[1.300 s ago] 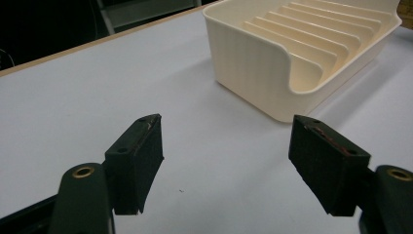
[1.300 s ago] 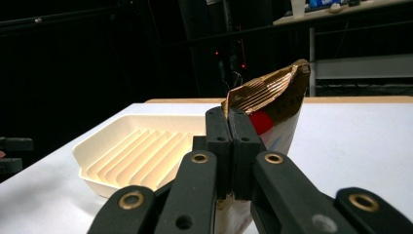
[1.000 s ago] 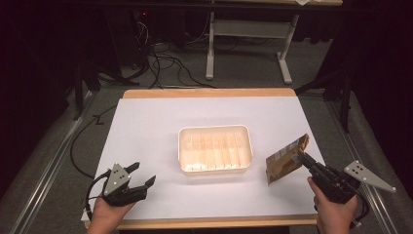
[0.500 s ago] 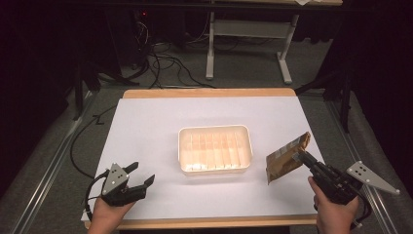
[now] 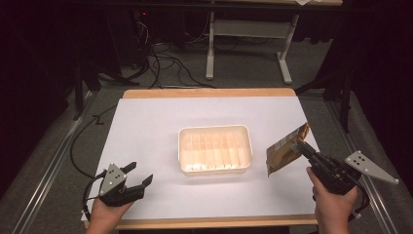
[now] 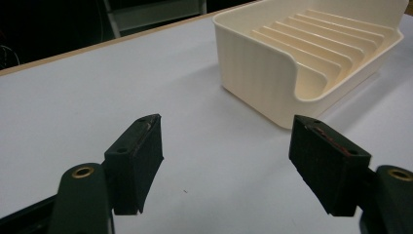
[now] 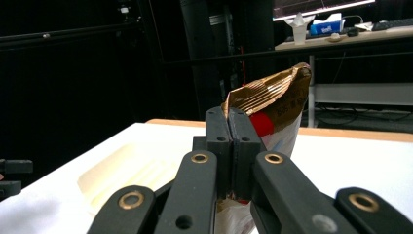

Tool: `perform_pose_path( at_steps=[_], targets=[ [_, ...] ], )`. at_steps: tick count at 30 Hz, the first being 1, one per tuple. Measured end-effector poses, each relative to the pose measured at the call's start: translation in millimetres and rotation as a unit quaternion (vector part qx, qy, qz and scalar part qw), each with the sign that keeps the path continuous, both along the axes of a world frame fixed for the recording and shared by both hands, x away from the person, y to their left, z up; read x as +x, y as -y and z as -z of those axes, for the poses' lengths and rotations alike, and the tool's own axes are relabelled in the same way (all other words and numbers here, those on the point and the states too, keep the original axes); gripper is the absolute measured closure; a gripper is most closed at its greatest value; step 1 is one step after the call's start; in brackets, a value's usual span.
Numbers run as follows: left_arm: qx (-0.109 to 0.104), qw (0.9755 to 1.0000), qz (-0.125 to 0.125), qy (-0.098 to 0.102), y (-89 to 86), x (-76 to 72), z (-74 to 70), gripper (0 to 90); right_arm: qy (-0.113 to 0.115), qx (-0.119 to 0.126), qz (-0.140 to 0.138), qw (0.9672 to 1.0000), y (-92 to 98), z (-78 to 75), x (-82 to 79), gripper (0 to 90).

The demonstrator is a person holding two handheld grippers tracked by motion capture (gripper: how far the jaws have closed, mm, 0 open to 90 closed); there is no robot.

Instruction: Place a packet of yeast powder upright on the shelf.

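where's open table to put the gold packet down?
Bare white table lies behind the cream tray up to the far edge, and left of it, ahead of the open left claw. The tightest patch is between the tray and the gold packet in the right claw.

Overhead light bright on white table (image 5: 146, 126); surroundings dark. Soft shadows beneath tray (image 5: 215, 148). Near jaws slightly blurred in both gripper views.
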State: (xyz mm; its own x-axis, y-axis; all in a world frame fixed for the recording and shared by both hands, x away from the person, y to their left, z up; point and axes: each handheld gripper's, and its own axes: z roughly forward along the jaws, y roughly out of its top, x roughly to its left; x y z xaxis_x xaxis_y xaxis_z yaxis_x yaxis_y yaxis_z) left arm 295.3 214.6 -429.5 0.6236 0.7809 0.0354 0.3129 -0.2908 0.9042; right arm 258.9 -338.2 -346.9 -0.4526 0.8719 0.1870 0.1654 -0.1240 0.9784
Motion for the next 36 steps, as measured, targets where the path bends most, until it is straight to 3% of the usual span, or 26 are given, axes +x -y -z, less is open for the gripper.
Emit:
perform_pose_path(
  at_steps=[10,19,36],
  targets=[
    [-0.001,1.0000,0.000,0.001,-0.3,-0.4,-0.3,28.5,0.024,0.001,-0.008,0.9997,-12.7,-22.8,3.2,90.0],
    [0.003,1.0000,0.004,-0.003,1.3,-0.2,0.3,28.2,0.042,0.008,-0.032,0.9986,-28.5,-42.3,3.9,90.0],
    [0.001,1.0000,0.004,0.002,0.8,-1.4,-0.9,28.0,0.035,0.011,-0.071,0.9968,-76.0,-40.3,25.2,90.0]
  ],
)
